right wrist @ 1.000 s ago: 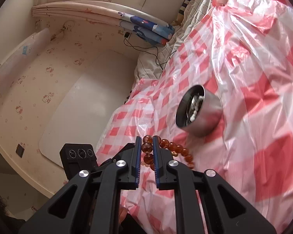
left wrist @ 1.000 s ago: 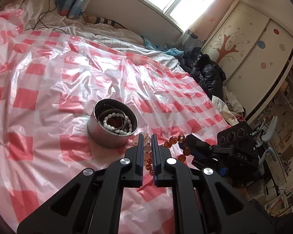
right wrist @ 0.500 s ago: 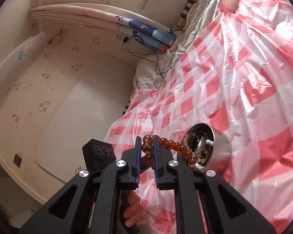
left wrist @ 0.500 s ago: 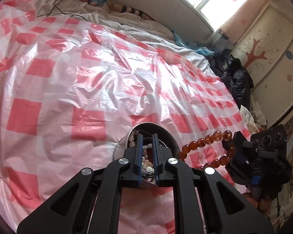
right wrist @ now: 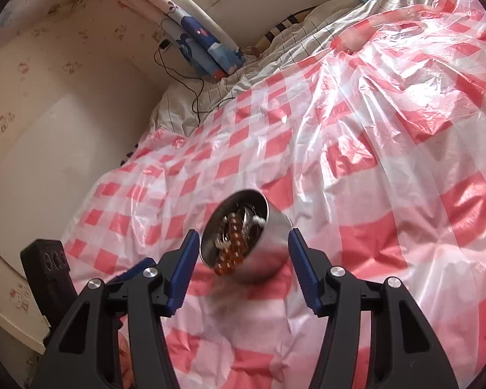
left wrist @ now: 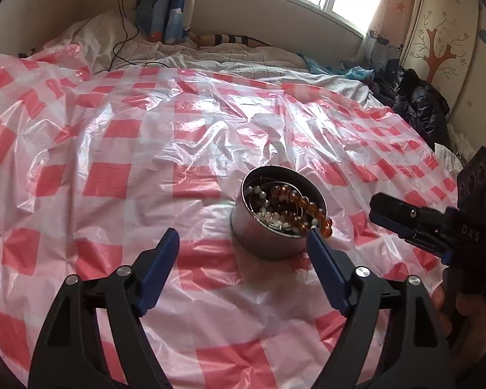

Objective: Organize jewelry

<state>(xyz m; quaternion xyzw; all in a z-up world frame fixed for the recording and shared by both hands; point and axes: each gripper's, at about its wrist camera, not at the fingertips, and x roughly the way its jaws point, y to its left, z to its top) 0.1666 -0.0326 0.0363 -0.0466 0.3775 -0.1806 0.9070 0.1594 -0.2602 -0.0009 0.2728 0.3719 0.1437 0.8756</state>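
A round metal tin point(left wrist: 269, 236) point(right wrist: 269, 246) stands on the red-and-white checked plastic sheet point(left wrist: 145, 162) over the bed. Inside it lie pale beads point(left wrist: 269, 215) and an amber bead bracelet point(left wrist: 304, 206) point(right wrist: 231, 246) whose end hangs over the near rim. My left gripper point(left wrist: 243, 236) sits just in front of the tin, its jaws opening wide with nothing between them. My right gripper point(right wrist: 243, 238) has its jaws opening on either side of the tin, pads clear of it; its fingers point(left wrist: 401, 218) come in from the right in the left wrist view.
The sheet is crumpled and covers most of the bed. A black jacket point(left wrist: 418, 103) lies at the far right edge by a wardrobe point(left wrist: 453, 32). A folded blue curtain point(left wrist: 165, 9) and a cable point(left wrist: 123, 42) sit at the bed's head. A hand point(left wrist: 463, 317) holds the right gripper.
Both grippers went from shut to open. The amber bracelet left the right gripper and the pale beads left the left one; both now lie in the tin. Both views swung toward the tin.
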